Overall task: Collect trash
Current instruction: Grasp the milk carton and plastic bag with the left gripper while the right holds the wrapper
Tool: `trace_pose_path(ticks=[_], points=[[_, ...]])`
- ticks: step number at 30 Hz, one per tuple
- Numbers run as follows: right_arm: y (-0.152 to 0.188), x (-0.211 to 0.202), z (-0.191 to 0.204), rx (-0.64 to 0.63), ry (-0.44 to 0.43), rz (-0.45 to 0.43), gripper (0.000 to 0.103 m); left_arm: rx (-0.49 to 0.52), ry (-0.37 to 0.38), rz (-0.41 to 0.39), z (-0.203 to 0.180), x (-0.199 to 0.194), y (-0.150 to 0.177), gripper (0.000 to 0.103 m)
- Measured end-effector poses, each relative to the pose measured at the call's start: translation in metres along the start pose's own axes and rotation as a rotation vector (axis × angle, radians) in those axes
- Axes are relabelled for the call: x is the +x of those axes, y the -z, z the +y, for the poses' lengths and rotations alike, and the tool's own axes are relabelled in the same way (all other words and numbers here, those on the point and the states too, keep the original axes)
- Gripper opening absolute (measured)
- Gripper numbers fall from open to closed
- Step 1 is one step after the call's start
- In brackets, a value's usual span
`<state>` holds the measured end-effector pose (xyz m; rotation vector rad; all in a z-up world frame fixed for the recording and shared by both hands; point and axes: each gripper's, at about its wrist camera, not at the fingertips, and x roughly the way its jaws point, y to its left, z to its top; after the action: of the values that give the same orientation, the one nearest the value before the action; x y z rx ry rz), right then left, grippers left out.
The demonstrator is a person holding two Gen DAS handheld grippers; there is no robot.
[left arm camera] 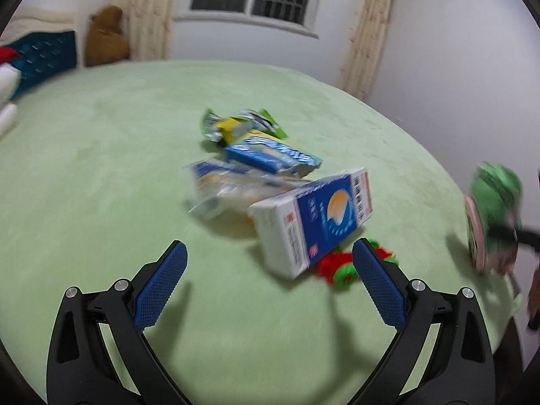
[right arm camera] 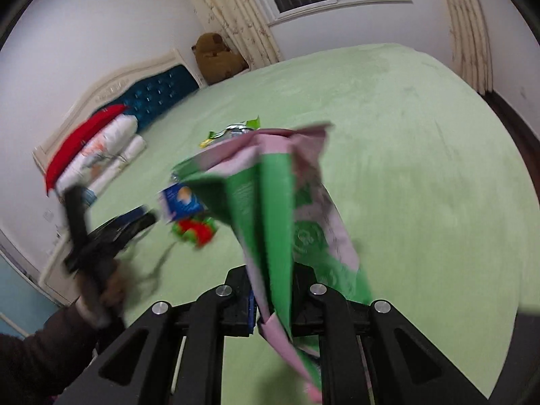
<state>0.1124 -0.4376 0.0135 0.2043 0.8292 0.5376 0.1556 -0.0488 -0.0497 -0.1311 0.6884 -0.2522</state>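
The main risk lies with the left gripper (left arm camera: 270, 263): its jaws stand wide apart with nothing between them, aimed at the white-and-blue carton (left arm camera: 312, 217), which leans tilted over a red-and-green wrapper (left arm camera: 341, 266) at about 4 o'clock from it. Closing there could catch the carton by a corner and let it twist out, or pinch the wrapper along with it. The soft green bed (left arm camera: 101, 155) gives underneath, so pressing down may push the carton away. Motion blur suggests quick movement, which raises the chance of a miss.

The remaining trash sits mid-bed: a clear plastic bag (left arm camera: 219, 190) at 9 o'clock from the carton, a blue box (left arm camera: 270, 157) at 11 o'clock, a crumpled foil packet (left arm camera: 236, 125) beyond.

The right gripper (right arm camera: 270, 314) has its jaws clamped on a green-and-pink bag (right arm camera: 270, 202), which stands up loosely and could slip free. The left gripper hovers low over the bed, tilted forward.
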Motion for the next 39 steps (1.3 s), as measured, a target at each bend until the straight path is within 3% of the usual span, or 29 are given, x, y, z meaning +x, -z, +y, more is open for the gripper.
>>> trace_pose_path(ticks=[7, 11, 13, 15, 18, 21, 25, 32, 37, 39], points=[[0.034, 0.001, 0.016, -0.018, 0.008, -0.013, 0.016, 0.004, 0.155, 0.137, -0.002, 0.049, -0.02, 0.095], [0.041, 0.004, 0.017, -0.01, 0.007, -0.021, 0.016, 0.021, 0.184, 0.127, -0.008, 0.054, -0.022, 0.093], [0.044, 0.003, 0.018, 0.001, 0.004, -0.026, 0.016, 0.037, 0.188, 0.105, -0.013, 0.052, -0.024, 0.083], [0.045, 0.0, 0.023, 0.004, 0.009, -0.034, 0.016, 0.051, 0.197, 0.115, -0.016, 0.054, -0.025, 0.059], [0.049, -0.002, 0.023, 0.009, 0.012, -0.045, 0.016, 0.074, 0.178, 0.101, -0.027, 0.049, -0.022, 0.055], [0.047, -0.002, 0.024, 0.013, 0.012, -0.051, 0.016, 0.075, 0.177, 0.087, -0.032, 0.038, -0.021, 0.045], [0.052, -0.006, 0.021, 0.026, 0.009, -0.057, 0.016, 0.092, 0.165, 0.054, -0.049, 0.021, -0.016, 0.044], [0.059, -0.016, 0.023, 0.029, 0.005, -0.058, 0.016, 0.193, 0.077, 0.05, -0.079, 0.002, 0.006, 0.044], [0.063, -0.023, 0.021, 0.048, -0.003, -0.068, 0.016, 0.156, 0.08, 0.119, -0.081, 0.013, 0.018, 0.047], [0.064, -0.027, 0.021, 0.052, -0.005, -0.073, 0.016, 0.154, 0.056, 0.103, -0.083, 0.012, 0.025, 0.047]])
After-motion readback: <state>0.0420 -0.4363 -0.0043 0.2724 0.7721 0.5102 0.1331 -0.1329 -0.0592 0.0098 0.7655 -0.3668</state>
